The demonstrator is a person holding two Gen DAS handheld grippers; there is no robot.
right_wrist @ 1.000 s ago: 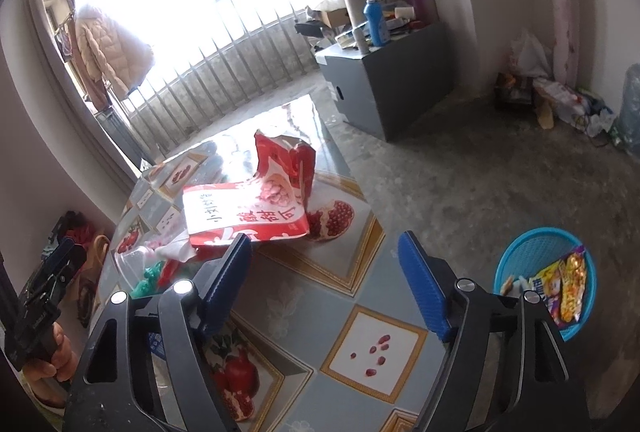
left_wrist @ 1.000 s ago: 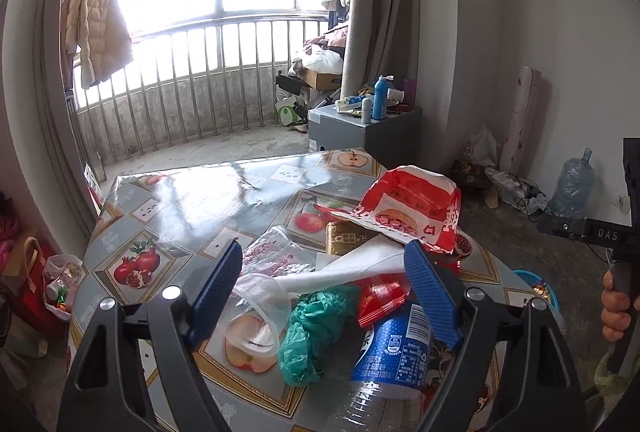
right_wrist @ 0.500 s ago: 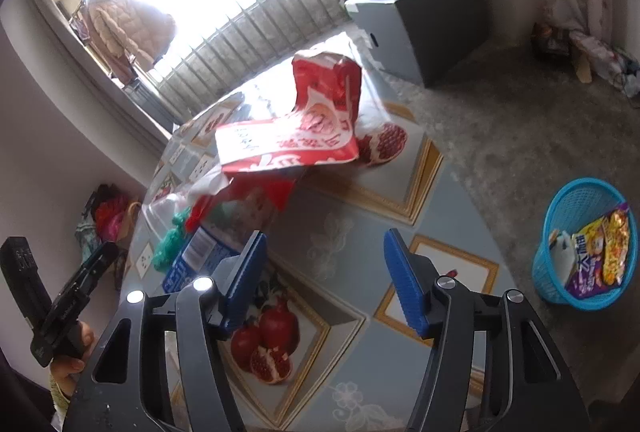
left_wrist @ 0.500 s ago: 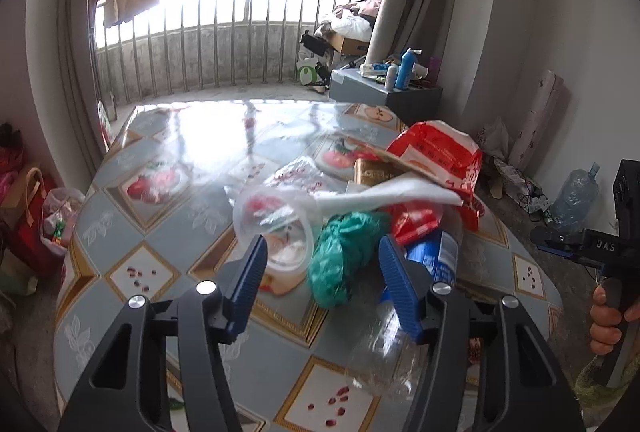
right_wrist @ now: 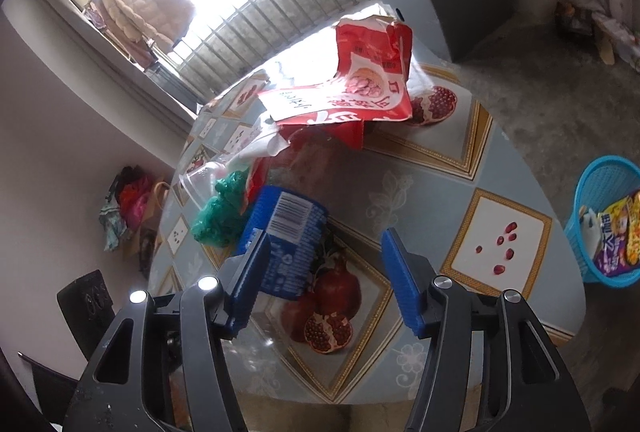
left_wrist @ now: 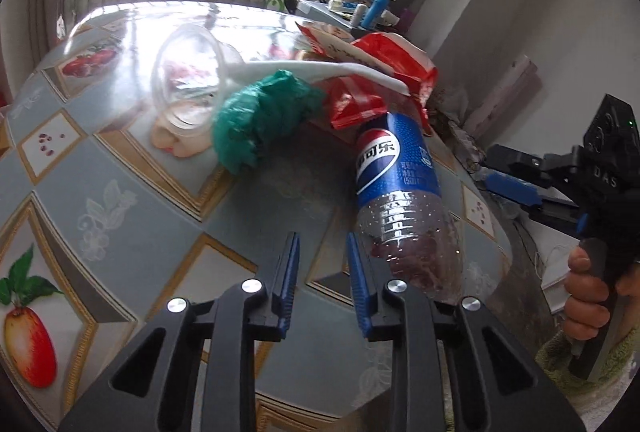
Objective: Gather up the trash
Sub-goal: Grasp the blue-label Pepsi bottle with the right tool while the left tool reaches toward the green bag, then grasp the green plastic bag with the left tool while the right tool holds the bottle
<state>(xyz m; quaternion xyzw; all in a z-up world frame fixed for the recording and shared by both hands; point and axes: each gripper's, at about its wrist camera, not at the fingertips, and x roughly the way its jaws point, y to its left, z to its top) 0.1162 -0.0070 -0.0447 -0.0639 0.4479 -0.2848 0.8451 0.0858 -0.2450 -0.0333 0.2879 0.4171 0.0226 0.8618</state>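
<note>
One plastic bottle (left_wrist: 404,192), one clear cup (left_wrist: 188,80), one green bag (left_wrist: 264,116) and two red wrappers (left_wrist: 384,64) lie heaped on the table (left_wrist: 132,192). The bottle is empty, blue-labelled and on its side near the table edge. The left gripper (left_wrist: 322,264) hovers beside it, jaws narrowly apart, holding nothing. The right gripper (right_wrist: 324,264) gapes wide over the bottle's label. One blue basket (right_wrist: 604,184) stands on the floor.
</note>
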